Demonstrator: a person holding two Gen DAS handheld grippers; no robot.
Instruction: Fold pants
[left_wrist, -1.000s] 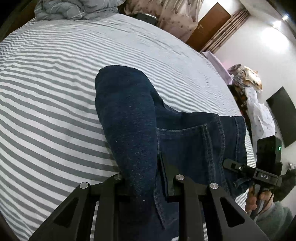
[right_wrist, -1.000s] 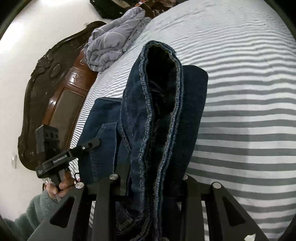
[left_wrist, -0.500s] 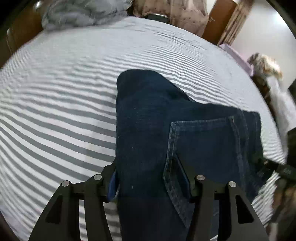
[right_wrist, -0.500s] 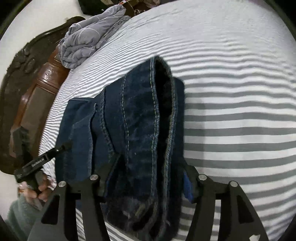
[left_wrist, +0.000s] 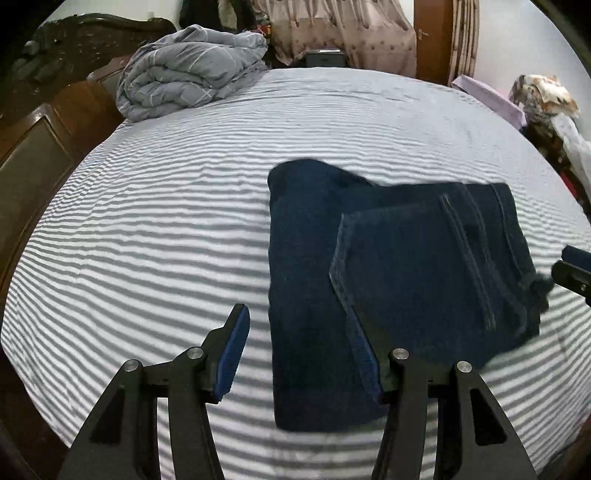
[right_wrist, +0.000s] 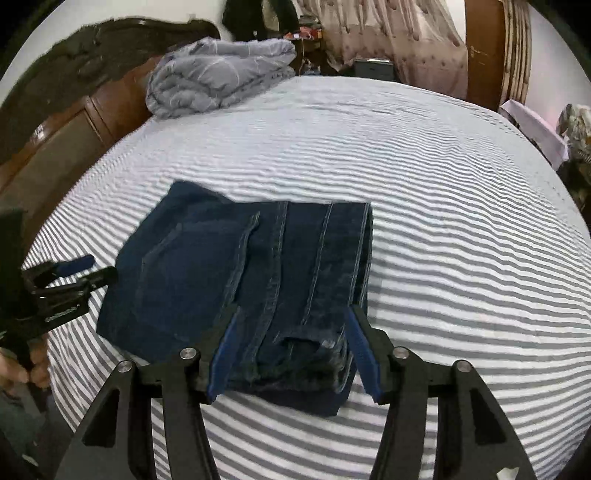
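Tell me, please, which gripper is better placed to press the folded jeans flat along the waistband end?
Probably the right gripper: its open fingers straddle the waistband end of the jeans on the striped bed. The left gripper, also open, sits over the opposite edge.

The jeans (right_wrist: 236, 280) are made of dark matt denim with pale raised stitching. Soft striped cotton is seen on the bed sheet (right_wrist: 424, 192), glossy carved wood on the headboard (left_wrist: 48, 122), and matt black plastic with blue pads on the tongs (left_wrist: 303, 354).
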